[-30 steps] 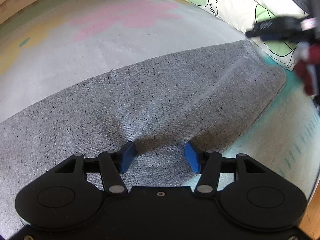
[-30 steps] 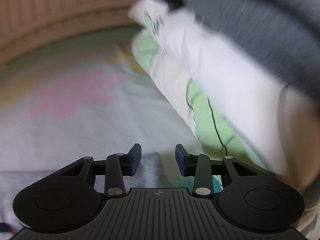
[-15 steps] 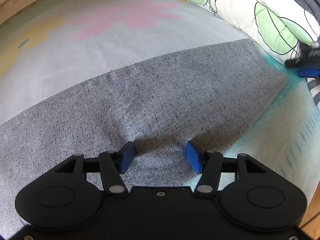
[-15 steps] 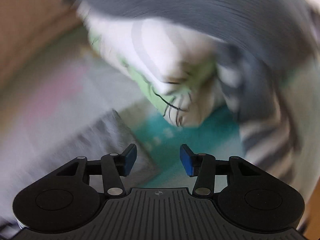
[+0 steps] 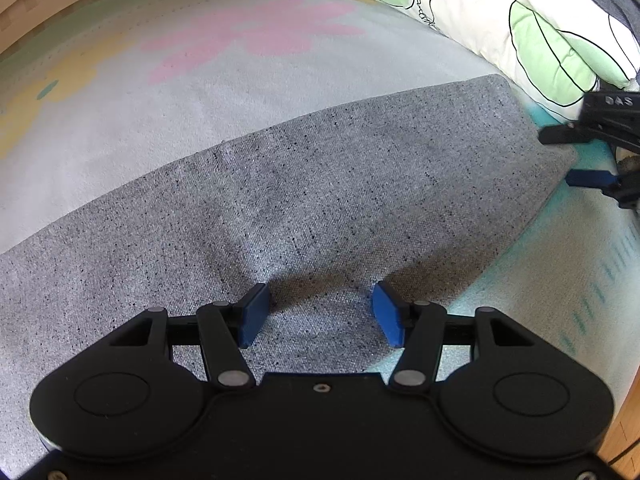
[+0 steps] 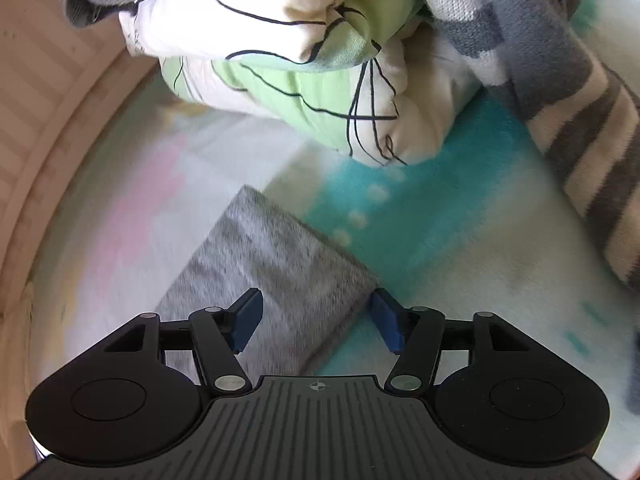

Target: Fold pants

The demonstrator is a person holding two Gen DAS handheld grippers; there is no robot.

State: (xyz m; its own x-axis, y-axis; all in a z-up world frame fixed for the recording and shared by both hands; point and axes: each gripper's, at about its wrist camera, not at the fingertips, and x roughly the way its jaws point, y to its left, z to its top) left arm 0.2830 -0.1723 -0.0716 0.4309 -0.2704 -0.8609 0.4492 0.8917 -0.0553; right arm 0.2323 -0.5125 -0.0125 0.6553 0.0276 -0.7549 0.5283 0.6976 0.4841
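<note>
The grey speckled pants point(image 5: 320, 200) lie flat in a long folded band across a pastel bed sheet. My left gripper point(image 5: 320, 314) is open, its blue pads resting low over the near edge of the cloth with a small wrinkle between them. In the right wrist view the end of the pants point(image 6: 280, 264) points toward the pillow. My right gripper point(image 6: 316, 320) is open and hovers over that end, with cloth showing between the fingers. The right gripper point(image 5: 600, 156) also shows at the far right of the left wrist view, just past the pants' end.
A white pillow with green leaf print point(image 6: 304, 60) lies beyond the pants' end point(image 5: 520, 28). A grey and cream striped blanket point(image 6: 560, 64) is heaped at the right. A wooden bed frame point(image 6: 52, 100) curves along the left. The sheet point(image 5: 200, 60) carries pink and yellow patches.
The right gripper swung down from facing the pillow to hover over the end of the pants. The left gripper stayed where it was, open on the cloth.
</note>
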